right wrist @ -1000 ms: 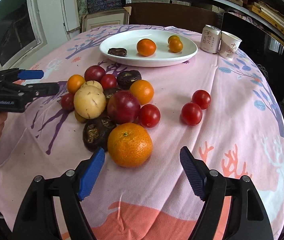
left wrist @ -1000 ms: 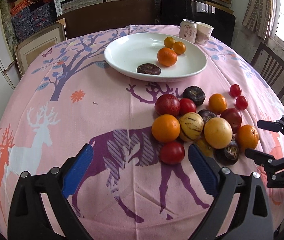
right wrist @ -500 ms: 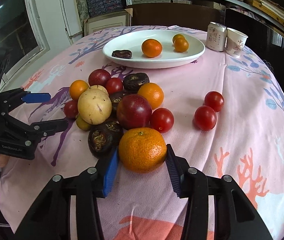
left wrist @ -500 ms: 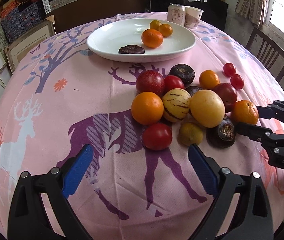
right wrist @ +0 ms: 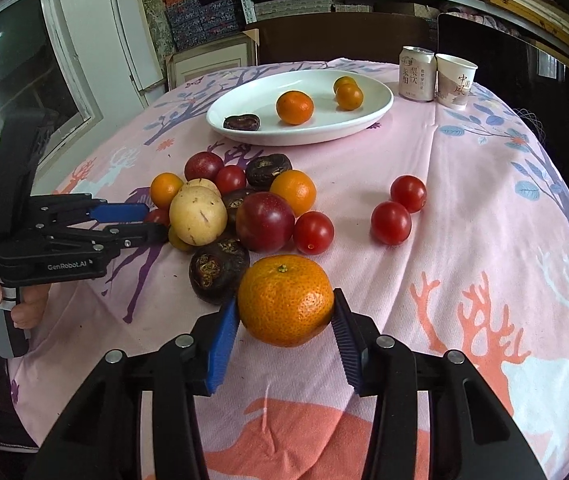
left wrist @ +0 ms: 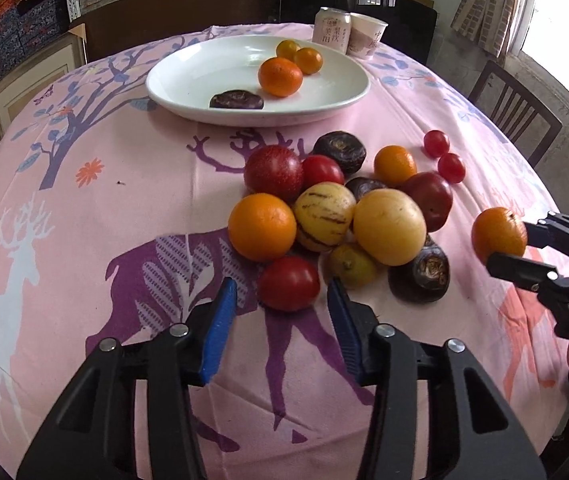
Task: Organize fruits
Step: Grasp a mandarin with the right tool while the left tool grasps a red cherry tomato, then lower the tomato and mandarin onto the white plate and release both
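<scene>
My right jaws grip the mandarin (right wrist: pixel 285 301), plate (right wrist: pixel 380 110) at twelve o'clock; left jaws have just narrowed, flanking the tomato (left wrist: pixel 289 283) untouched.

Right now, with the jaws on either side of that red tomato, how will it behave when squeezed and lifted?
The red tomato looks round and glossy, so it may slip or roll from the left gripper. Its skin probably bruises under a hard squeeze. Its neighbours, the orange and the small yellow fruit, could shift.

A matt pink cloth (right wrist: pixel 464 208) with fine creases covers the counter. The white plate (right wrist: pixel 376 110) looks like glossy glazed ceramic. The mandarin (right wrist: pixel 285 306) has dimpled, slightly shiny peel. Tomatoes (right wrist: pixel 391 223) are smooth and glossy. Gripper fingers (right wrist: pixel 220 340) carry ribbed blue pads.
</scene>
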{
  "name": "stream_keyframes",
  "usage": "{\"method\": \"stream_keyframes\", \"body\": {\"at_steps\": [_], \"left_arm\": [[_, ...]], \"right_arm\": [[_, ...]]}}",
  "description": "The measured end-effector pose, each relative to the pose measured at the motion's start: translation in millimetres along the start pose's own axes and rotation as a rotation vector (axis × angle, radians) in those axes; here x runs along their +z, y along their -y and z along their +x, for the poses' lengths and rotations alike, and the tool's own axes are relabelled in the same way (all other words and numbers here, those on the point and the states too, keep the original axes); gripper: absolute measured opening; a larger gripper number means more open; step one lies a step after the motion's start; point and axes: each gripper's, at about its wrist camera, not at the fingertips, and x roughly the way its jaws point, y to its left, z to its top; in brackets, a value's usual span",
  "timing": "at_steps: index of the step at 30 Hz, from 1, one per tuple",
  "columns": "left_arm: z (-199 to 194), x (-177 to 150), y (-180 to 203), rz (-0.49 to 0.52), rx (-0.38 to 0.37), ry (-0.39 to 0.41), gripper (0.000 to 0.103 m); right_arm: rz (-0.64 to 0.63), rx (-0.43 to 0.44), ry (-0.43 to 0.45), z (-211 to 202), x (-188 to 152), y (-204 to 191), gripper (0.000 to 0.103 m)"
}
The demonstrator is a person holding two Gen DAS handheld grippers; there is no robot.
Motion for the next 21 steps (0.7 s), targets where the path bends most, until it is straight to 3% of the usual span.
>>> {"method": "stream_keyframes", "body": {"at_steps": [9,11,13,21], "left_arm": [[5,-4,4,0.037,0.01,-0.002,0.046],[7,-2,7,0.052,0.027,0.011,0.041],[6,0,7,0.044,-0.003,0.019,0.029],[-21,7,11,0.076,0.007,0.093,0.028]], "right_arm": [[-0.001,0.011,0.017,-7,1,-2,0.046],[-0.001,0.015,0.015,-7,0,-4,0.046],[-0.001,0.013,0.013,-6,0,-4,0.046],[0.016,0.01,0.035,-13,5,5,0.046]]}}
